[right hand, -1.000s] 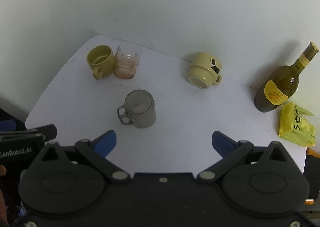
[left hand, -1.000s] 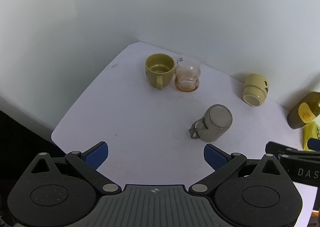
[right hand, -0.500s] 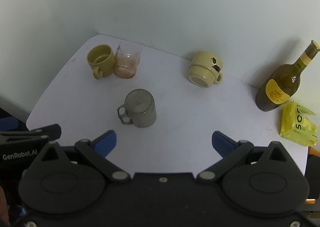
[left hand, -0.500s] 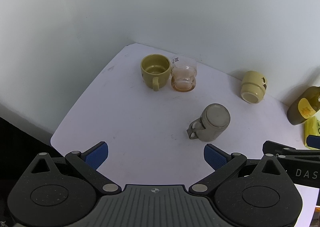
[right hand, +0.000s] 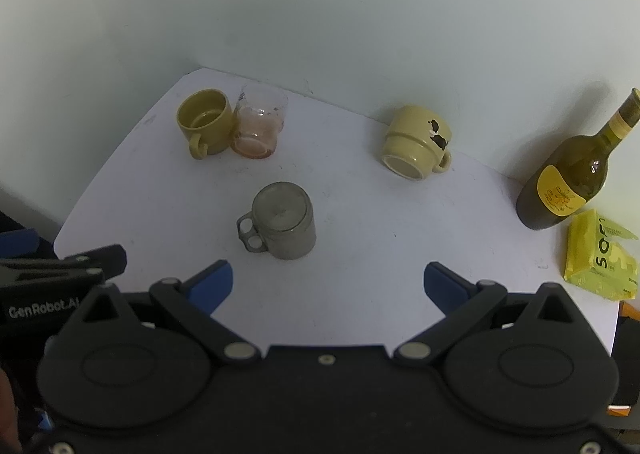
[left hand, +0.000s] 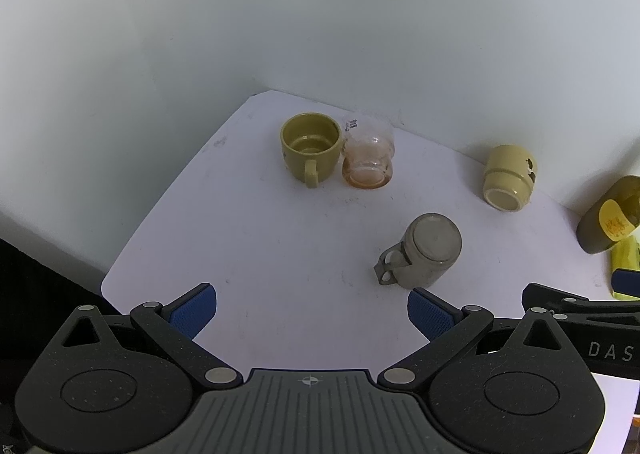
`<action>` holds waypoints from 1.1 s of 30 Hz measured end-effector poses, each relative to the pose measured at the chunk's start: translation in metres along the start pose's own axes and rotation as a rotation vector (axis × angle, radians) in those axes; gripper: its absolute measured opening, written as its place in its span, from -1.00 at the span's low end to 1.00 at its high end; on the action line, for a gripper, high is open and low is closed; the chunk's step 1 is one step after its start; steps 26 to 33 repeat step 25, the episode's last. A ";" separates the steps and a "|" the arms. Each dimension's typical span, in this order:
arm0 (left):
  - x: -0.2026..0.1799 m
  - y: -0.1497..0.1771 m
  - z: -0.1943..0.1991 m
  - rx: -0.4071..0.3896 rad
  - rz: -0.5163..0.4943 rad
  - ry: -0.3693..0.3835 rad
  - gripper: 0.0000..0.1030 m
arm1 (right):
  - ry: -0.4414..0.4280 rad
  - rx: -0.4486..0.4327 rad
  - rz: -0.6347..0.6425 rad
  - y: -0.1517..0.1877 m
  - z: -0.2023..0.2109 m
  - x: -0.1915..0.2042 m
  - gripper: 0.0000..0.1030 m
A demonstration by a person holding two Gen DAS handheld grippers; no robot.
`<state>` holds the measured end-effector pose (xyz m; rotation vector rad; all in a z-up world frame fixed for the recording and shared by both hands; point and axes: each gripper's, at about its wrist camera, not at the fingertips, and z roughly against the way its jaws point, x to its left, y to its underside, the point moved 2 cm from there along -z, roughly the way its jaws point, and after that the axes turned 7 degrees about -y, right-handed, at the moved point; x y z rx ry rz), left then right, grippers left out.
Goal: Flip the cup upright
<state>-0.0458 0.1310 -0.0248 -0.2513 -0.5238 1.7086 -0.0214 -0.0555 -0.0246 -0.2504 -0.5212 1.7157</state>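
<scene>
A grey metal cup [left hand: 430,252] stands upside down mid-table, its handle to the left; it also shows in the right wrist view [right hand: 285,223]. A pale yellow mug [left hand: 507,182] stands upside down near the back wall, also in the right wrist view [right hand: 418,147]. My left gripper [left hand: 312,308] is open and empty, close to the near edge, with the grey cup just beyond its right finger. My right gripper [right hand: 328,280] is open and empty, with the grey cup ahead of its left finger.
An upright olive mug [left hand: 310,147] and a clear glass [left hand: 368,159] stand together at the back left. A green wine bottle [right hand: 576,169] and a yellow packet [right hand: 600,258] sit at the right. The white table [right hand: 360,221] ends at walls behind.
Both grippers have drawn back and risen slightly, so the cups sit a little farther off. Nothing on the table has moved.
</scene>
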 end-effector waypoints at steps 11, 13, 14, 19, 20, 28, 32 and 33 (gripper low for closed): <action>-0.001 -0.003 -0.001 0.009 -0.001 -0.005 1.00 | -0.006 0.008 0.008 -0.002 -0.003 0.000 1.00; -0.002 -0.003 -0.002 0.014 0.001 -0.003 1.00 | -0.007 0.009 0.006 -0.003 -0.003 0.000 1.00; -0.001 -0.003 -0.002 0.017 0.003 -0.001 1.00 | -0.008 0.010 0.006 -0.003 -0.003 0.000 1.00; -0.002 -0.003 -0.003 0.017 0.004 -0.003 1.00 | -0.009 0.008 0.009 -0.004 -0.003 0.000 1.00; -0.001 -0.003 -0.003 0.016 0.005 -0.004 1.00 | -0.008 0.008 0.009 -0.004 -0.003 0.000 1.00; -0.002 -0.004 -0.004 0.019 0.005 -0.004 1.00 | -0.009 0.010 0.007 -0.004 -0.003 0.000 1.00; -0.002 -0.004 -0.004 0.019 0.005 -0.004 1.00 | -0.009 0.010 0.007 -0.004 -0.003 0.000 1.00; -0.002 -0.004 -0.004 0.019 0.005 -0.004 1.00 | -0.009 0.010 0.007 -0.004 -0.003 0.000 1.00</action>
